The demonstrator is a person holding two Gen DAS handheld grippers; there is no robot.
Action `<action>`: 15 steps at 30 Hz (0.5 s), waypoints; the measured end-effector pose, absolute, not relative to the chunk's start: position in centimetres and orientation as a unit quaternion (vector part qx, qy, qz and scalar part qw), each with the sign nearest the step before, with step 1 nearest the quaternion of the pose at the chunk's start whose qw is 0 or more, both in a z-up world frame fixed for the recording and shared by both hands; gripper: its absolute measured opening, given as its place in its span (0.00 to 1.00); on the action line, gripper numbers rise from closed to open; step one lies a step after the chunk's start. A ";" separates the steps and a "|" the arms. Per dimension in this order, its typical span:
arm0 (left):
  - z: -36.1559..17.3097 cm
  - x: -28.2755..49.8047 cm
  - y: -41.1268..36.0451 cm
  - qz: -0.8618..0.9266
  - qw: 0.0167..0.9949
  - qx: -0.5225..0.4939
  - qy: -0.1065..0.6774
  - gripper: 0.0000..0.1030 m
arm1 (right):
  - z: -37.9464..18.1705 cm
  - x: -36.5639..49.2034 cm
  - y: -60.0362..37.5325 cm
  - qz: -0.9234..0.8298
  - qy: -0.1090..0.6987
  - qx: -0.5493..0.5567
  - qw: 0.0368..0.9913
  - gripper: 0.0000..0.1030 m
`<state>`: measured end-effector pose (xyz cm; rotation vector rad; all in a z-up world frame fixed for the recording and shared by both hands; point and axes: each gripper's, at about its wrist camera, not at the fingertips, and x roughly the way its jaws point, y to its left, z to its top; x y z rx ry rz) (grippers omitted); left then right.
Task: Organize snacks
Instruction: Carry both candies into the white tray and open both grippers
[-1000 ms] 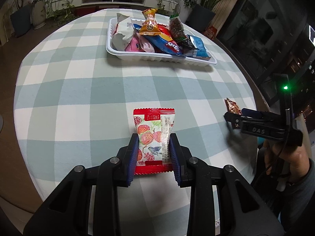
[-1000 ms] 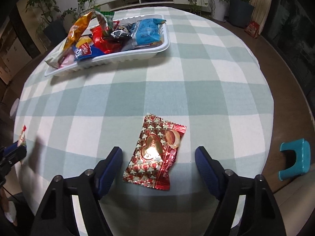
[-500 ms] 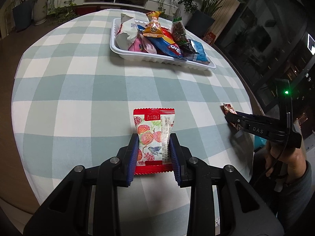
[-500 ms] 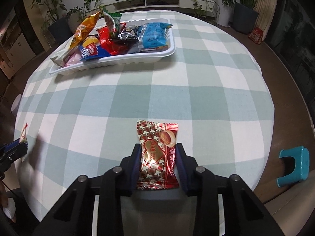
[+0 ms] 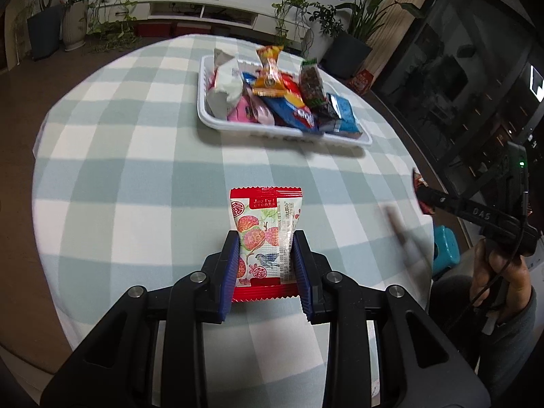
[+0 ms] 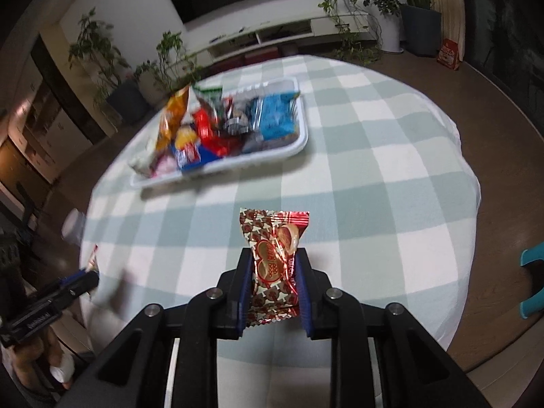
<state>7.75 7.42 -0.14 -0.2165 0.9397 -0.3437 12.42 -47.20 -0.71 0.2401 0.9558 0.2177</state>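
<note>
My left gripper (image 5: 266, 239) is shut on a red-and-white snack packet (image 5: 265, 217) printed with pink fruit, held a little above the checked tablecloth (image 5: 136, 170). In the right wrist view, my right gripper (image 6: 273, 255) has its jaws closing, with the blue pads pressed on a red foil snack packet (image 6: 275, 234) lifted off the cloth. A white tray (image 5: 285, 134) piled with several snack packets sits at the far side of the table; the right wrist view shows the same tray (image 6: 217, 170) blurred. Each gripper appears at the edge of the other's view, held by a hand.
The round table edge drops off close on all sides. A blue stool (image 6: 533, 282) stands on the floor to the right. Potted plants (image 5: 343, 34) and a low shelf stand beyond the table. Bare cloth lies between the grippers and the tray.
The right gripper's jaws closed from wide apart onto the red foil packet and lifted it. The left gripper rose slightly, still holding its packet.
</note>
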 end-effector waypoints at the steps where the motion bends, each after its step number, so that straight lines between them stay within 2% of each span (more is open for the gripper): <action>1: 0.5 8.2 7.6 -0.162 0.875 -0.103 0.445 0.27 | 0.0 12.6 -47.7 0.104 0.449 0.122 0.879 0.25; 9: 7.0 14.0 8.4 -0.150 0.896 -0.105 0.405 0.27 | 5.8 16.4 -49.4 0.111 0.391 0.139 0.903 0.25; 15: 10.4 19.6 5.6 -0.154 0.902 -0.091 0.394 0.28 | 8.8 21.0 -47.3 0.132 0.367 0.116 0.913 0.25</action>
